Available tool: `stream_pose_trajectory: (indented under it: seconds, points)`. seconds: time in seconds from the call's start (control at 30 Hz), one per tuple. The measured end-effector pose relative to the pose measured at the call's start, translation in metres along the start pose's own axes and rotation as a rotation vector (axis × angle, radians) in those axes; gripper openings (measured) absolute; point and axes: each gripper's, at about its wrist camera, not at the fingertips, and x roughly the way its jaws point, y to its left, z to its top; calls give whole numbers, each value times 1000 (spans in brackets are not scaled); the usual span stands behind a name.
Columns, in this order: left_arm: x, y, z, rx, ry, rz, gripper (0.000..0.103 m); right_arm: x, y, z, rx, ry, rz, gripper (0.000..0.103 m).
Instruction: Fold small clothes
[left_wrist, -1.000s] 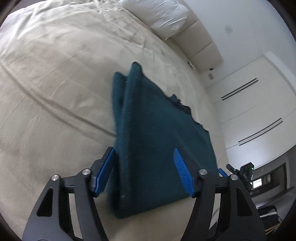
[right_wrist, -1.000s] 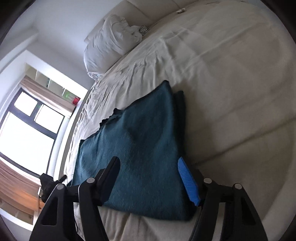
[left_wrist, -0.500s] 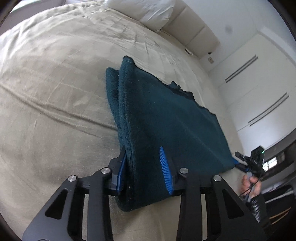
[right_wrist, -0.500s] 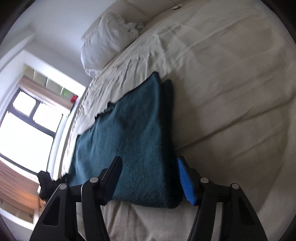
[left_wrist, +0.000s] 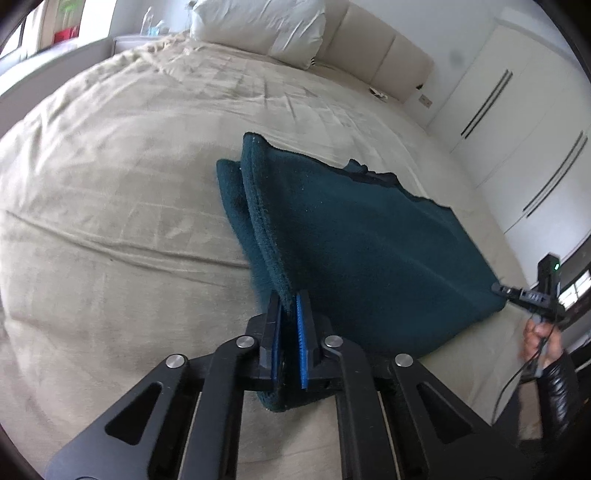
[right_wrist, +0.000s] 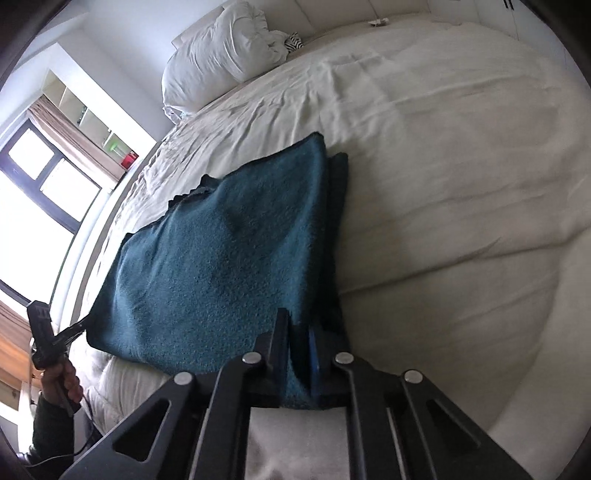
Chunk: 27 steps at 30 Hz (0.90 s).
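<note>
My left tongs (left_wrist: 289, 306) have just closed and now pinch the near corner of the teal knitted garment (left_wrist: 354, 236), its folded edge running away from the fingertips across the beige bed (left_wrist: 122, 206). My right tongs (right_wrist: 295, 332) have just closed too, pinching the garment's other near corner; the cloth spreads ahead and to their left. A white pillow (right_wrist: 218, 66) lies far beyond the tongs. I can read no label or writing on anything.

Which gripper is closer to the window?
Left. The left gripper clamps the teal cloth's corner on the window side; the right gripper clamps the corner farther away.
</note>
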Motion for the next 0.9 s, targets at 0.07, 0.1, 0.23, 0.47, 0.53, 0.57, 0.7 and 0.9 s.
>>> stream_pose_trajectory:
  seconds: [0.07,0.1,0.23,0.47,0.53,0.57,0.7,0.9]
  points:
    - [-2,-3,-3,24,-1,17,6,-2,4,0,-15,-6,-15,8]
    - [-3,-4,-4,31,-3,18,6,-3,7,0,-28,-12,-22,8]
    - [2,2,-6,13,17,-22,6,-3,14,1,-52,-15,-13,7]
    - [5,16,-11,-14,42,-29,4,-2,-2,-3,18,-8,7,7]
    - [3,19,-13,-18,46,-36,4,-3,-8,-6,40,-6,20,6]
    - [1,21,-15,-23,48,-44,4,-5,-11,-8,49,-4,26,6]
    - [-7,25,-24,-37,50,-64,4,-9,-18,-17,77,0,45,6]
    - [-17,26,-37,-31,50,-76,4,-10,-21,-23,76,3,49,6]
